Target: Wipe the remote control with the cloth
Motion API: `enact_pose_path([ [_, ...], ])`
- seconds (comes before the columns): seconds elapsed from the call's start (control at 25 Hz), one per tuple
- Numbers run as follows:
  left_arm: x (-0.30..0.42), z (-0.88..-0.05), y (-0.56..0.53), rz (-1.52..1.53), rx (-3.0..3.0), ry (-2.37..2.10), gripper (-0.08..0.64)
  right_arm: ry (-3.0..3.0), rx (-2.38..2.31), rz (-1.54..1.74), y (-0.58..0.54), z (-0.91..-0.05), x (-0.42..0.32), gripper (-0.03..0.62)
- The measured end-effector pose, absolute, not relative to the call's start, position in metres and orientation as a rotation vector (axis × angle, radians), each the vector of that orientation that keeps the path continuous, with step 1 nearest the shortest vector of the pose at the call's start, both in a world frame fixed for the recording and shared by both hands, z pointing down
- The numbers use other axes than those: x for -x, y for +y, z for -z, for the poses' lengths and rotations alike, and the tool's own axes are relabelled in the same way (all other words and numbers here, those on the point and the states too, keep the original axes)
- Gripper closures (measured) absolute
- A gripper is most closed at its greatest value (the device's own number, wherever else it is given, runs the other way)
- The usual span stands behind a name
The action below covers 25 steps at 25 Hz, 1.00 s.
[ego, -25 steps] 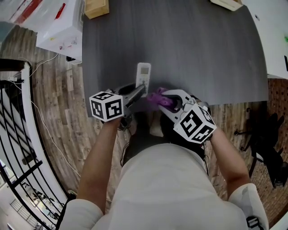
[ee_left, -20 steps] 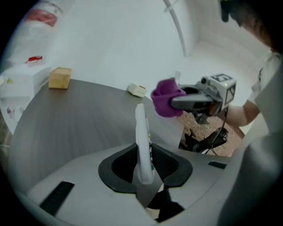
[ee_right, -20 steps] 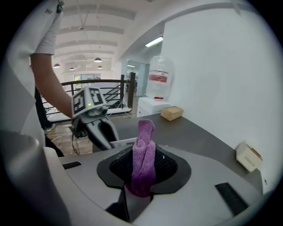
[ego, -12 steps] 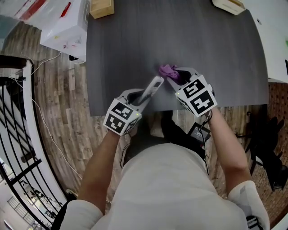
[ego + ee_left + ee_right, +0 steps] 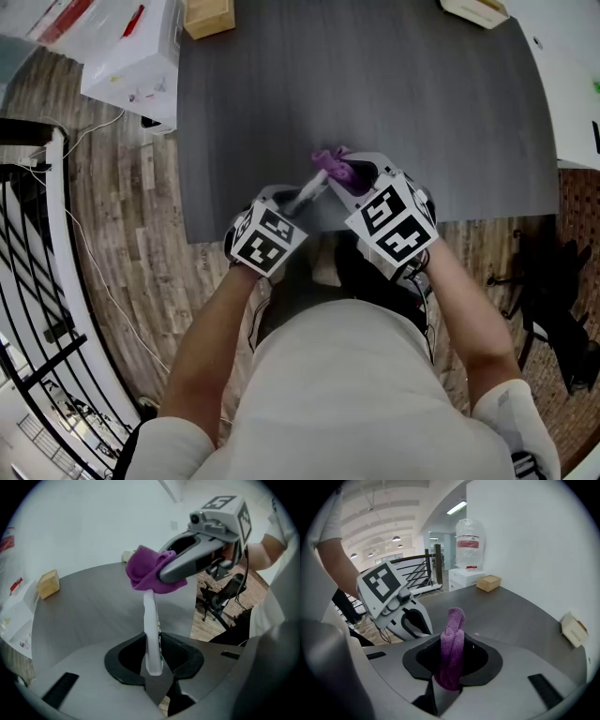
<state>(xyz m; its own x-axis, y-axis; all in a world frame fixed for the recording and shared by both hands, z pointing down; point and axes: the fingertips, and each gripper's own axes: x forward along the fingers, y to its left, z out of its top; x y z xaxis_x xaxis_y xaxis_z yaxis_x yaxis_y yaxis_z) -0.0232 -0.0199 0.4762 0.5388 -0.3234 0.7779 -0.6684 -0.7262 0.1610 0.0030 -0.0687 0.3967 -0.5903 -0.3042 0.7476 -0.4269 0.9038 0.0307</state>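
Note:
My left gripper (image 5: 298, 201) is shut on the near end of the white remote control (image 5: 311, 191), which it holds above the dark table (image 5: 422, 112). In the left gripper view the remote (image 5: 150, 625) stands edge-on between the jaws, pointing away. My right gripper (image 5: 352, 174) is shut on a bunched purple cloth (image 5: 329, 163). That cloth (image 5: 149, 570) presses on the remote's far end, with the right gripper (image 5: 185, 564) behind it. In the right gripper view the cloth (image 5: 452, 648) sticks up out of the jaws and the left gripper (image 5: 401, 613) is at the left.
A small cardboard box (image 5: 208, 17) sits at the table's far left corner and a beige block (image 5: 476, 8) at the far right. A white carton (image 5: 131, 56) stands left of the table. A black railing (image 5: 37, 309) runs along the left, and chair legs (image 5: 562, 309) are at the right.
The remote has come up off the table and rolled onto its edge in the left gripper. The right gripper carried the cloth from the front edge onto the remote's far end.

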Motion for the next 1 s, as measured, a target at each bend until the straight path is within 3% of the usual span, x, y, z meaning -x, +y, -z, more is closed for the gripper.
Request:
enact_pose_path([
  [0.56, 0.025, -0.507, -0.013, -1.237, -2.351, -0.914, 0.459, -2.082, -0.484, -0.167, -0.045, -0.464, -0.011, 0.489],
  [0.84, 0.022, -0.506, -0.012, -1.266, -2.391, -0.951, 0.459, -2.195, -0.646, -0.078, -0.065, -0.419, 0.005, 0.489],
  [1.0, 0.021, -0.506, -0.011, -1.236, -2.390, -0.964, 0.459, -2.162, -0.592, -0.032, -0.060, -0.448, 0.016, 0.489],
])
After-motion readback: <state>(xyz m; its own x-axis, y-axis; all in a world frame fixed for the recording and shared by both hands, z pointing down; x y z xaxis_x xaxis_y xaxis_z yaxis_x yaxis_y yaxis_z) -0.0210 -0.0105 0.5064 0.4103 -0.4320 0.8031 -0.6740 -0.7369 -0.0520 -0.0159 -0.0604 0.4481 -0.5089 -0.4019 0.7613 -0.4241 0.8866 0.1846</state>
